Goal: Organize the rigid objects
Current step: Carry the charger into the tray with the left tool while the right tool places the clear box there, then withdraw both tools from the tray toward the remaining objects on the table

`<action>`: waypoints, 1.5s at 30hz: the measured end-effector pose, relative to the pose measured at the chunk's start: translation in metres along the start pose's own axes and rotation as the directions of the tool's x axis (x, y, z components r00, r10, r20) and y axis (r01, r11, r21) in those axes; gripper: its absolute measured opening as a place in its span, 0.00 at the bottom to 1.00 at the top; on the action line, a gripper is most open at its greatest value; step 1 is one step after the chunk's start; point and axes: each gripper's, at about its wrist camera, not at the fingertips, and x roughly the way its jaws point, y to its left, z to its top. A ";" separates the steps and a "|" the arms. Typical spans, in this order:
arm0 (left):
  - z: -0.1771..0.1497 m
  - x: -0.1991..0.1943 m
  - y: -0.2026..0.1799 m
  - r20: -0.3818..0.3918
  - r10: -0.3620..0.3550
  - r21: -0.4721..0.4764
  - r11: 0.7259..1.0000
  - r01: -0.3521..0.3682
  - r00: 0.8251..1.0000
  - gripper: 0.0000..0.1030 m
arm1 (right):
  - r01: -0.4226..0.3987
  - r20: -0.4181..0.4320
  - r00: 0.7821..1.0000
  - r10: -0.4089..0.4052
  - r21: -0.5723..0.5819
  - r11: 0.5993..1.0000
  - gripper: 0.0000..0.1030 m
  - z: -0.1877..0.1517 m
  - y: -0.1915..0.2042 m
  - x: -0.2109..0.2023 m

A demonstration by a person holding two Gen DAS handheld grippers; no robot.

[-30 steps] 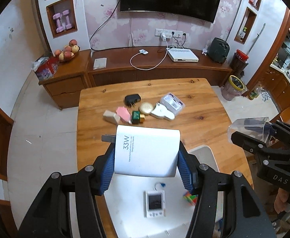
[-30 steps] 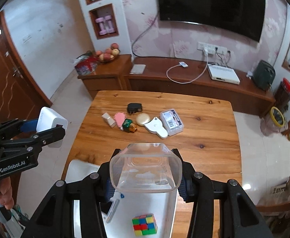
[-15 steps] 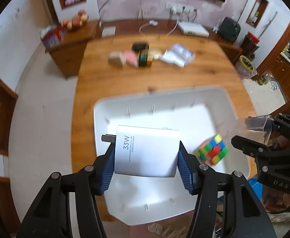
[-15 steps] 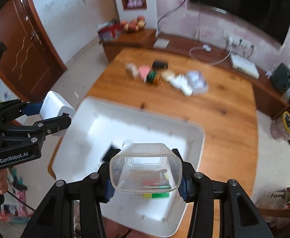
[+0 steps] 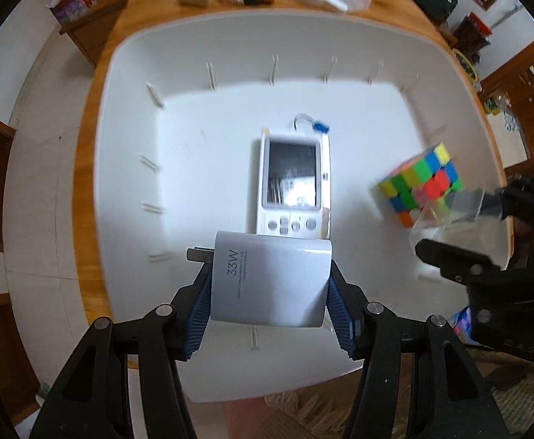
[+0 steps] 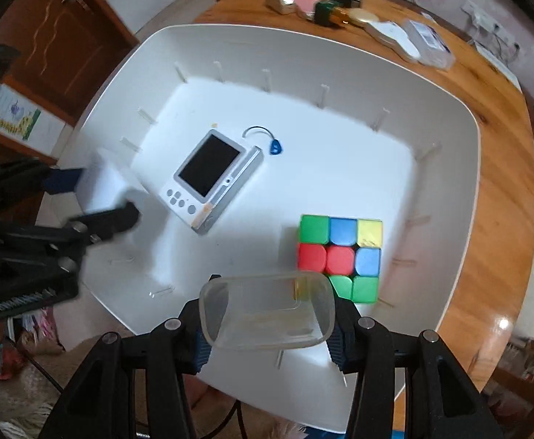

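White charger block (image 5: 270, 281) clamped betw. blue pads (image 5: 199, 314) of my left gripper (image 5: 268, 311), pointing down over the white bin (image 5: 128, 139). My right gripper (image 6: 267, 323) is closed on a clear plastic box (image 6: 265, 316), also above the bin, near its front edge. In the bin: handheld w/ screen (image 5: 292, 190) mid-floor, colour cube (image 6: 340, 256) just beyond the clear box. Other small items (image 6: 340, 11) lie in a row on the wooden table (image 6: 497, 168) past the bin.

White charger (image 5: 270, 283), clear box (image 6: 267, 311), clamped

Wooden table (image 6: 504, 168), pale floor (image 5: 36, 84), brown door (image 6: 62, 47).
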 end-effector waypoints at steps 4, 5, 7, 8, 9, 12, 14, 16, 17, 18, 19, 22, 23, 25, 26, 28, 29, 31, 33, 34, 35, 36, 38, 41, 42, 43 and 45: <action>-0.003 0.006 -0.002 -0.025 0.001 0.019 1.000 0.000 1.000 0.59 | -0.033 -0.023 0.999 0.032 -0.033 0.999 0.49 0.000 0.008 0.003; -0.004 0.008 -0.003 -0.033 0.000 0.025 1.000 0.001 0.999 0.59 | -0.041 -0.025 0.999 0.040 -0.044 0.998 0.49 -0.001 0.011 0.004; -0.006 0.014 -0.003 -0.053 0.005 0.030 1.000 -0.003 0.999 0.59 | -0.051 -0.040 0.998 0.049 -0.069 0.996 0.49 -0.003 0.017 0.007; -0.006 0.017 -0.002 -0.061 0.008 0.030 1.000 -0.006 0.998 0.59 | -0.057 -0.053 0.997 0.053 -0.076 0.995 0.49 -0.004 0.018 0.010; -0.006 0.020 -0.002 -0.070 0.010 0.028 1.000 -0.008 0.997 0.59 | -0.060 -0.080 0.995 0.054 -0.084 0.995 0.49 -0.004 0.020 0.015; -0.007 0.029 0.001 -0.094 0.013 0.018 1.000 -0.012 0.995 0.59 | -0.065 -0.131 0.990 0.054 -0.079 0.995 0.49 -0.002 0.017 0.028; -0.008 0.034 0.003 -0.108 0.017 0.009 1.000 -0.016 0.994 0.59 | -0.044 -0.150 0.988 0.034 -0.068 0.997 0.49 0.000 0.014 0.037; -0.007 0.037 0.006 -0.117 0.023 -0.007 1.000 -0.024 0.993 0.60 | -0.020 -0.154 0.988 0.012 -0.052 0.998 0.50 0.003 0.009 0.042; -0.007 0.038 0.008 -0.114 0.029 -0.014 0.999 -0.031 0.993 0.60 | -0.006 -0.151 0.989 0.000 -0.039 0.999 0.52 0.004 0.006 0.044; -0.006 0.038 0.009 -0.110 0.035 -0.018 0.999 -0.037 0.993 0.60 | 0.012 -0.140 0.990 -0.016 -0.029 1.000 0.53 0.005 0.004 0.044; -0.006 0.037 0.011 -0.101 0.041 -0.022 0.999 -0.044 0.994 0.60 | 0.030 -0.129 0.991 -0.033 -0.026 0.999 0.56 0.006 0.003 0.044; -0.004 0.032 0.013 -0.081 0.038 -0.031 0.999 -0.041 0.996 0.68 | 0.075 -0.086 0.993 -0.077 -0.027 0.997 0.64 0.009 0.001 0.037; -0.004 0.029 0.013 -0.064 0.048 -0.028 0.998 -0.050 0.997 0.69 | 0.069 -0.072 0.995 -0.070 -0.027 0.997 0.64 0.009 0.001 0.033; -0.004 0.022 0.012 -0.040 0.062 -0.019 0.998 -0.063 0.997 0.75 | 0.050 -0.047 0.998 -0.051 -0.019 0.999 0.64 0.011 0.000 0.025; -0.004 0.017 0.012 -0.027 0.070 -0.018 0.997 -0.071 0.997 0.78 | 0.048 -0.030 0.998 -0.049 -0.018 0.999 0.64 0.011 0.001 0.021; -0.005 0.009 0.011 -0.001 0.082 -0.017 0.996 -0.082 0.997 0.83 | 0.052 -0.001 0.999 -0.052 -0.022 0.998 0.64 0.013 0.001 0.012; -0.004 0.004 0.011 0.009 0.083 -0.020 0.996 -0.082 0.997 0.83 | 0.060 0.016 0.998 -0.059 -0.027 0.998 0.64 0.013 0.000 0.005; -0.002 -0.005 0.013 0.011 0.087 -0.038 0.995 -0.087 0.996 0.82 | 0.075 0.054 0.996 -0.073 -0.040 0.996 0.64 0.014 0.001 -0.006; 0.005 -0.012 0.013 0.024 0.084 -0.060 0.995 -0.082 0.996 0.83 | 0.071 0.085 0.994 -0.067 -0.044 0.997 0.64 0.014 0.000 -0.017; 0.007 -0.017 0.014 0.031 0.080 -0.071 0.994 -0.077 0.996 0.82 | 0.064 0.098 0.993 -0.060 -0.039 0.997 0.64 0.014 -0.003 -0.022; 0.010 -0.022 0.016 0.039 0.074 -0.083 0.994 -0.071 0.997 0.82 | 0.056 0.107 0.993 -0.052 -0.033 0.998 0.64 0.014 -0.005 -0.028; 0.010 -0.028 0.017 0.047 0.071 -0.094 0.993 -0.067 0.996 0.82 | 0.045 0.119 0.992 -0.042 -0.023 0.999 0.64 0.014 -0.008 -0.035; 0.018 -0.040 0.010 0.065 0.071 -0.110 0.992 -0.063 0.995 0.82 | 0.037 0.135 0.990 -0.036 -0.010 0.999 0.64 0.015 -0.012 -0.036; 0.038 -0.054 0.003 0.093 0.073 -0.126 0.990 -0.060 0.993 0.82 | 0.033 0.160 0.987 -0.033 0.004 0.999 0.64 0.017 -0.020 -0.044; 0.046 -0.054 -0.003 0.103 0.074 -0.130 0.990 -0.060 0.992 0.82 | 0.030 0.166 0.986 -0.031 0.009 1.000 0.64 0.018 -0.023 -0.046; 0.046 -0.060 -0.004 0.114 0.073 -0.136 0.989 -0.058 0.991 0.82 | 0.027 0.172 0.985 -0.029 0.014 1.000 0.64 0.017 -0.025 -0.048; 0.058 -0.063 -0.012 0.132 0.074 -0.144 0.988 -0.055 0.988 0.82 | 0.018 0.186 0.982 -0.022 0.023 1.000 0.64 0.017 -0.031 -0.055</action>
